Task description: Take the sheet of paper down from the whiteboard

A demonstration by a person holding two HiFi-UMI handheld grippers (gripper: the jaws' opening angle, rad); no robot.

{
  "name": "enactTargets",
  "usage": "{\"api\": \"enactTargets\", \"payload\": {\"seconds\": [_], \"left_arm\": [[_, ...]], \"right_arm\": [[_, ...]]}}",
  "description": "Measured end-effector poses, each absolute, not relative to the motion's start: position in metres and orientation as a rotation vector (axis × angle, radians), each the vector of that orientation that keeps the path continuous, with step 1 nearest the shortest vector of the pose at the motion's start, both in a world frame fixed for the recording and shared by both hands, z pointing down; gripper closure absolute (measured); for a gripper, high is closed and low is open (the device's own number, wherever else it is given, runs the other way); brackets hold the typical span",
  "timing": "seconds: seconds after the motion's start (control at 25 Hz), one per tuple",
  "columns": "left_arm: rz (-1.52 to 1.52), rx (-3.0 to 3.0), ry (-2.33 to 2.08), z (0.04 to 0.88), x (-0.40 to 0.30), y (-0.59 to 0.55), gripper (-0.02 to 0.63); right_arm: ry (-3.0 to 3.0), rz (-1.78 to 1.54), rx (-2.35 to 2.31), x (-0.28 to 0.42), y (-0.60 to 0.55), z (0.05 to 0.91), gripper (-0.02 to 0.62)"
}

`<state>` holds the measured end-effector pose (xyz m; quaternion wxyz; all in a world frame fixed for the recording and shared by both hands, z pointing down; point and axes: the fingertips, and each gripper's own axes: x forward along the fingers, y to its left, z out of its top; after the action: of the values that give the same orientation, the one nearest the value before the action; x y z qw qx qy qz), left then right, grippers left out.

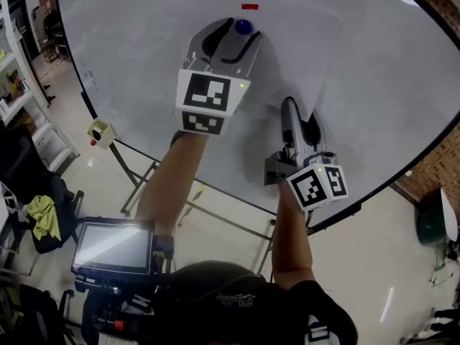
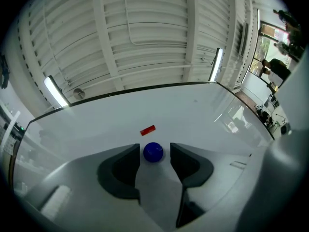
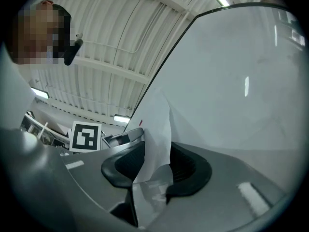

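Paper (image 1: 305, 52) hangs on the whiteboard (image 1: 129, 56), pinned at its top by a blue magnet (image 1: 244, 26). The left gripper (image 1: 231, 40) has its jaws apart, flanking the magnet. The right gripper (image 3: 157, 151) gapes around the sheet's lower edge, seemingly not pinching it.

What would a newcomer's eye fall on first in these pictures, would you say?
First, the blue magnet pinning the sheet of paper to the whiteboard, sitting between the open jaws of the left gripper with a small red strip just above it. Next, the right gripper, open, with the sheet's lower right edge running between its jaws.
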<state>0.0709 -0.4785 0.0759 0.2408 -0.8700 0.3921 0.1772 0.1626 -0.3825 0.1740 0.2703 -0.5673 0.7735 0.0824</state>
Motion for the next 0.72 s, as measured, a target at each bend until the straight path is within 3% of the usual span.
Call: {"api": "enactTargets", "payload": {"seconds": [0.36, 0.56, 0.72], "left_arm": [[0.508, -2.385, 1.067, 0.076, 0.071, -0.481, 0.434], [0.539, -2.41, 1.084, 0.079, 0.067, -0.487, 0.482], [0.525, -2.407, 1.09, 0.08, 0.067, -0.491, 0.482]], "right_arm": [[2.137, 0.269, -1.546, 0.161, -0.392, 0.166, 0.577], [2.135, 0.281, -1.548, 0.158, -0.391, 0.168, 0.581], [2.133, 0.286, -1.541, 0.156, -0.393, 0.17, 0.581]]}}
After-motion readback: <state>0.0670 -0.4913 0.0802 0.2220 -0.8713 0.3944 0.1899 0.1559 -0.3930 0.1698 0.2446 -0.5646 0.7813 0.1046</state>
